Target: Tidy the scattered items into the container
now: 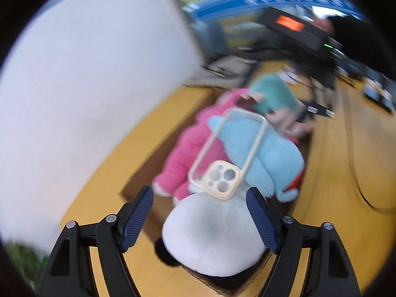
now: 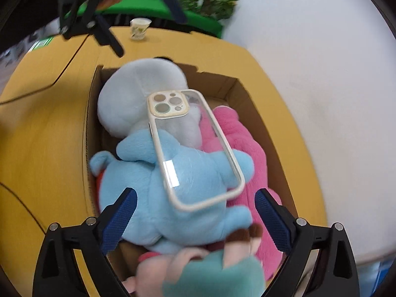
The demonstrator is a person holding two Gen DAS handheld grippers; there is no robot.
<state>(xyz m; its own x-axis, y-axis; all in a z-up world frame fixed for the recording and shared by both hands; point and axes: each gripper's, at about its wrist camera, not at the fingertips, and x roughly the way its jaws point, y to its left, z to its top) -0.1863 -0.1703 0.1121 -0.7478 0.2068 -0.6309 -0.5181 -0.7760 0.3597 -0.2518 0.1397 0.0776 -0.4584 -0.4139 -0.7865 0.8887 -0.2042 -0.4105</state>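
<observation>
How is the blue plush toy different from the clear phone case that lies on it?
The blue plush toy is soft, rounded and opaque; the phone case is flat, stiff-looking and transparent, with a cream rim. The toy is bulkier; the case is thin. The toy lies underneath; the case rests on top. Both are inside the cardboard box.

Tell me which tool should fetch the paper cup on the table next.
Left. In the right wrist view the left tool hangs at the far end of the cardboard box, close to the paper cup. The right tool is open at the opposite end, over the phone case.
</observation>
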